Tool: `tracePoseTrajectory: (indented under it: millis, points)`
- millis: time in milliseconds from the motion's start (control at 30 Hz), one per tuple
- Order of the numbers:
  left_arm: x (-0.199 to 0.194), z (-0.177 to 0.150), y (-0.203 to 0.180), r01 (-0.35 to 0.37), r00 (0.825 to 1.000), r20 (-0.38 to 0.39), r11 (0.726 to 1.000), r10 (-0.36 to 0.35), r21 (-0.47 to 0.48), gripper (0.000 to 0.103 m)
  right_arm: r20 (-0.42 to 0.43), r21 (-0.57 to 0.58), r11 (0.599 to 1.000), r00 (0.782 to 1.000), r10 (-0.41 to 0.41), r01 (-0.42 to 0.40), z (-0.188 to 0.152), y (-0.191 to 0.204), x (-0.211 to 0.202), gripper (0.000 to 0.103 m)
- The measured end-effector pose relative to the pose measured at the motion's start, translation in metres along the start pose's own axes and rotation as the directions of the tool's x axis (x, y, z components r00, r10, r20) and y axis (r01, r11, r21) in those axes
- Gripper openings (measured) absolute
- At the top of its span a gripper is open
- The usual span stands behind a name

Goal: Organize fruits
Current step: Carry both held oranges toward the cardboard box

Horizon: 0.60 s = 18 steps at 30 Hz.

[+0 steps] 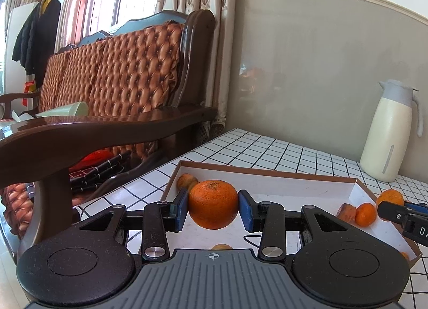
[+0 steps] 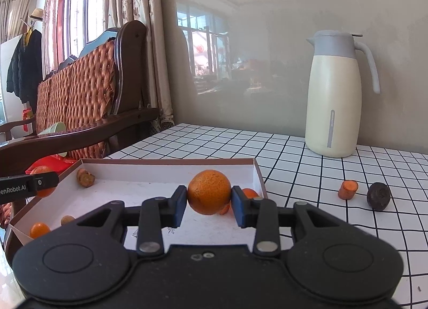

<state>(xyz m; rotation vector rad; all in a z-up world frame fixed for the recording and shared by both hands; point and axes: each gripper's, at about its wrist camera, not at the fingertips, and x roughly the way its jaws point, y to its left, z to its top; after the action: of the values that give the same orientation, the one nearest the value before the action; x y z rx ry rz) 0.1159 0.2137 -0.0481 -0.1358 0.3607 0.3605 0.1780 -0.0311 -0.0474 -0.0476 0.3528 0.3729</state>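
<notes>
Left wrist view: left gripper [image 1: 213, 206] clamped on a large orange [image 1: 213, 204], blue pads [image 1: 182, 206] pressing its sides at 9 and 3 o'clock, fruit held over the shallow white box [image 1: 267, 179] on the checked tabletop [image 1: 294, 153]. Behind the orange at 10 o'clock, a brownish fruit piece [image 1: 186, 181], partly hidden. At 6 o'clock, a sliver of another orange fruit [image 1: 222, 247], mostly covered by the gripper body. At 3 o'clock inside the box, a brownish chunk [image 1: 347, 212] touching a small mandarin [image 1: 365, 214]. Right wrist view: right gripper [image 2: 209, 202] closed on a second orange [image 2: 209, 191], held above the box's right end. Behind the right pad, another small orange fruit [image 2: 248, 192], mostly hidden. At 8 o'clock in the near corner of the box, a small mandarin [image 2: 39, 230] and a paler round piece [image 2: 67, 220], cut off by the gripper body. Outside the box at 3 o'clock, a carrot stub [image 2: 347, 189] near a dark round fruit [image 2: 378, 196], kind hard to tell. At 1 o'clock, a cream thermos jug [image 2: 335, 95] against the wall.
</notes>
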Motion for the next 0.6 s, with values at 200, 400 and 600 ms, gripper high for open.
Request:
tracePoseTrajectory:
  millis: [200, 400, 600]
  points:
    - [0.006, -0.002, -0.002, -0.004, 1.000, -0.012, 1.000, 0.004, 0.011, 0.040, -0.011, 0.010, 1.000, 1.000, -0.011, 0.011, 0.001, -0.002, 0.008, 0.028]
    - [0.010, -0.001, -0.002, -0.007, 1.000, -0.019, 1.000, 0.007, 0.013, 0.041, -0.019, 0.019, 1.000, 1.000, -0.018, 0.019, 0.002, -0.004, 0.014, 0.028]
    - [0.017, -0.001, 0.000, -0.015, 0.999, -0.032, 1.000, 0.015, 0.007, 0.041, -0.030, 0.020, 1.000, 0.999, -0.020, 0.021, 0.001, -0.003, 0.020, 0.028]
